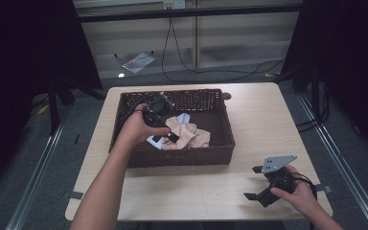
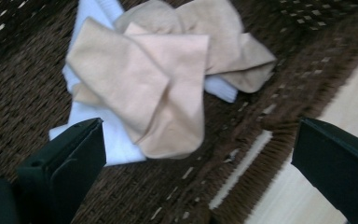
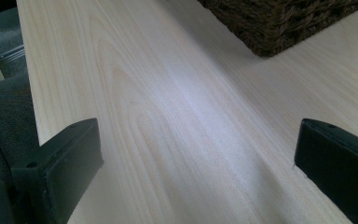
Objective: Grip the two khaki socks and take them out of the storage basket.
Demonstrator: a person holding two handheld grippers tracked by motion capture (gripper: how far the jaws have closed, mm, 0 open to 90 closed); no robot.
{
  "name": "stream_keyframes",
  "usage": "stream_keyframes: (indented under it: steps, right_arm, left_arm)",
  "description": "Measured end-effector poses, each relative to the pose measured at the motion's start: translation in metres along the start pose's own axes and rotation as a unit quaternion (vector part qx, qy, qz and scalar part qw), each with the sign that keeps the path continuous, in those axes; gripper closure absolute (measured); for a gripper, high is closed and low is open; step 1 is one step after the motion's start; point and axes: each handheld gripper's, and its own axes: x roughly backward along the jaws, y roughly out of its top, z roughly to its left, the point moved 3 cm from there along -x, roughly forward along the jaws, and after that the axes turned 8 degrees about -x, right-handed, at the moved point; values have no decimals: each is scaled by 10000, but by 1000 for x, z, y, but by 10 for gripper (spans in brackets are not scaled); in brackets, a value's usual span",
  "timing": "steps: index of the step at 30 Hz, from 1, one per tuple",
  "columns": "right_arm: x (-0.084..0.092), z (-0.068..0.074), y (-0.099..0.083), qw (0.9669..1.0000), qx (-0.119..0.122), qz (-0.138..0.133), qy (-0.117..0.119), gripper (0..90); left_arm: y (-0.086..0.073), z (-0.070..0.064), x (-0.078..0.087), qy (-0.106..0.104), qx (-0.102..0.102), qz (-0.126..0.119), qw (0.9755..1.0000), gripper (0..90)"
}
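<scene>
Beige socks [image 2: 168, 79] just ahead of our wide-open, empty left tongs [image 2: 193, 149] look soft and light; we'd pinch a bunched fold. Right tongs [image 3: 196, 154] gape empty over the tabletop [image 3: 177, 116].

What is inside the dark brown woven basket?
Inside the dark brown woven basket, crumpled beige cloths lie on a white cloth, mostly covered. Whatever lies beneath the pile is hidden.

One wicker basket [image 1: 172, 155], two beige socks [image 2: 168, 84], one white cloth [image 2: 116, 135].
</scene>
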Motion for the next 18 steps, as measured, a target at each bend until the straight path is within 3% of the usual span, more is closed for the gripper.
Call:
stream_keyframes:
  steps: [3, 4, 7, 8, 12, 15, 18]
  right_arm:
    - [0, 0, 0, 10000, 1, 0, 0, 2]
    - [0, 0, 0, 10000, 0, 2, 4, 2]
    - [0, 0, 0, 10000, 24, -7, -1, 2]
    - [0, -1, 0, 10000, 25, -8, 3, 2]
    - [-1, -1, 0, 10000, 37, -5, 2, 3]
    - [-1, -1, 0, 10000, 42, -7, -11, 3]
    - [-1, 0, 0, 10000, 27, 7, 19, 3]
  left_arm:
    - [0, 4, -4, -3, 98, 55, 9999, 43]
    - [0, 8, -9, 29, 241, 100, 9997, 49]
    - [0, 12, -13, 60, 309, 171, 9994, 59]
    - [1, 15, -17, 99, 424, 140, 9990, 69]
    - [1, 19, -24, 123, 446, 223, 9987, 96]
    - [1, 24, -32, 72, 577, 216, 9981, 117]
    - [1, 30, -42, 164, 655, 207, 9975, 141]
